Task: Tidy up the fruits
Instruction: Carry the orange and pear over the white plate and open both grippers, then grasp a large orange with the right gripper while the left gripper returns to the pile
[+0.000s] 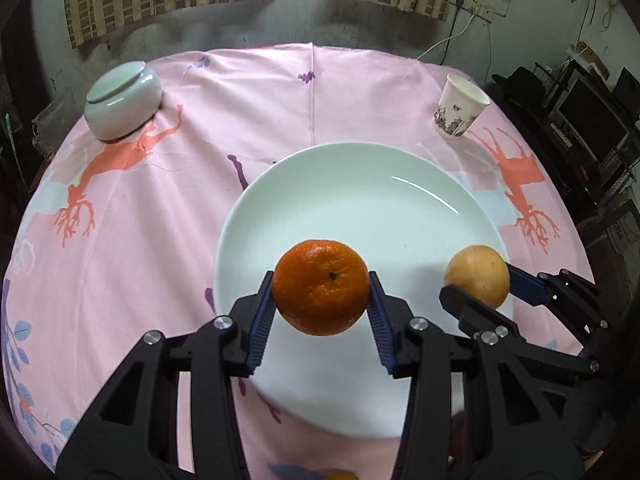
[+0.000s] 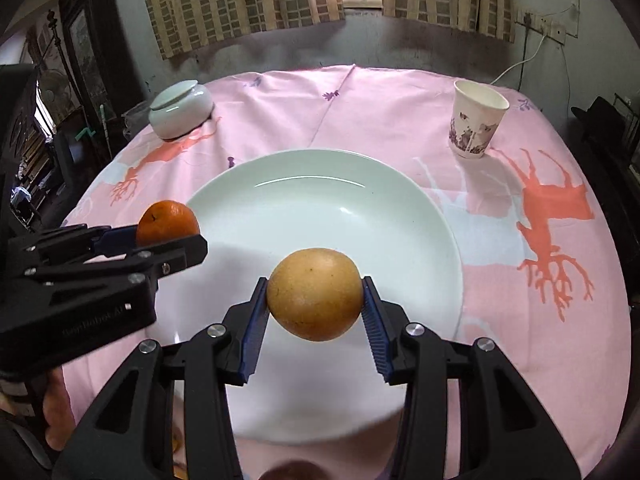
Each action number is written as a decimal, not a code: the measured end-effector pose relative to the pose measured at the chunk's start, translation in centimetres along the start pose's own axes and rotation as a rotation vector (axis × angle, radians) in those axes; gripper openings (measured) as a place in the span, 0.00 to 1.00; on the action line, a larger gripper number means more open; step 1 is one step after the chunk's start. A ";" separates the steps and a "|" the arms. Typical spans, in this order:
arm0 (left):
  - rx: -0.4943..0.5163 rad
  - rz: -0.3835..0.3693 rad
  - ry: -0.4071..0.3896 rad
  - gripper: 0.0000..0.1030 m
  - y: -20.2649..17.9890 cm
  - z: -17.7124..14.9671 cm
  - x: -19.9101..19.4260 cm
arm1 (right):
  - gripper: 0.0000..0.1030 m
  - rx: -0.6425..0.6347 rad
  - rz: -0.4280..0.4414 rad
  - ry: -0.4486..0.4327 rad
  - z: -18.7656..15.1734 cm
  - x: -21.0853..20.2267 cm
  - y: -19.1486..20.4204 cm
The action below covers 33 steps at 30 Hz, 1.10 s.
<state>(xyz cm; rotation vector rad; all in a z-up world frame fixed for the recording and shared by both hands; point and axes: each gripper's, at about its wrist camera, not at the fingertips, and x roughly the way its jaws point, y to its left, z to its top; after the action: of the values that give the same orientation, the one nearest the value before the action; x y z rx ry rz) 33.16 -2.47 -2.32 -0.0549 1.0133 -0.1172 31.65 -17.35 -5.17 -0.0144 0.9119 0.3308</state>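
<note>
A deep orange tangerine [image 1: 321,287] hangs over the near part of the pale green plate [image 1: 360,184], gripped between the blue pads of my left gripper [image 1: 321,292]. To its right a yellow-brown round fruit [image 1: 478,276] is held by my right gripper [image 1: 476,284]. In the right wrist view that yellow-brown fruit [image 2: 315,294] sits pinched in my right gripper [image 2: 315,300] above the plate [image 2: 320,192], and the left gripper [image 2: 168,240] holds the tangerine [image 2: 168,227] over the plate's left rim. Bits of other fruit show at the bottom edges, mostly hidden.
A pale lidded jar [image 1: 122,100] stands at the far left of the pink deer-print tablecloth [image 1: 200,152]. A paper cup [image 1: 460,106] stands at the far right. Curtains and a wall lie behind the table; shelves with dark equipment stand to the right.
</note>
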 end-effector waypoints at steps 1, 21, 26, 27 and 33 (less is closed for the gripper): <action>-0.008 0.009 0.007 0.44 0.2 0.1 0.9 | 0.44 -0.001 -0.013 0.016 0.5 1.2 -0.3; 0.041 0.002 -0.080 0.93 1.4 -6.2 -9.4 | 0.77 -0.073 -0.009 -0.048 -5.8 -11.3 2.3; 0.047 0.005 -0.128 0.94 1.3 -15.8 -13.2 | 0.94 -0.014 -0.008 -0.116 -14.4 -16.6 3.8; 0.034 0.027 -0.143 0.94 1.5 -17.6 -13.6 | 0.94 0.005 -0.016 -0.139 -15.6 -17.3 4.0; 0.020 0.071 -0.099 0.94 2.2 -22.2 -13.5 | 0.94 0.021 -0.087 -0.126 -18.4 -16.3 4.4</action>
<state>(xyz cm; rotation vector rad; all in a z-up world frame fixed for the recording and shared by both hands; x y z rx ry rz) 7.41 1.54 -2.90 -0.0065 0.9136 -0.0590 7.01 -20.45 -3.27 -0.0139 0.7871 0.2382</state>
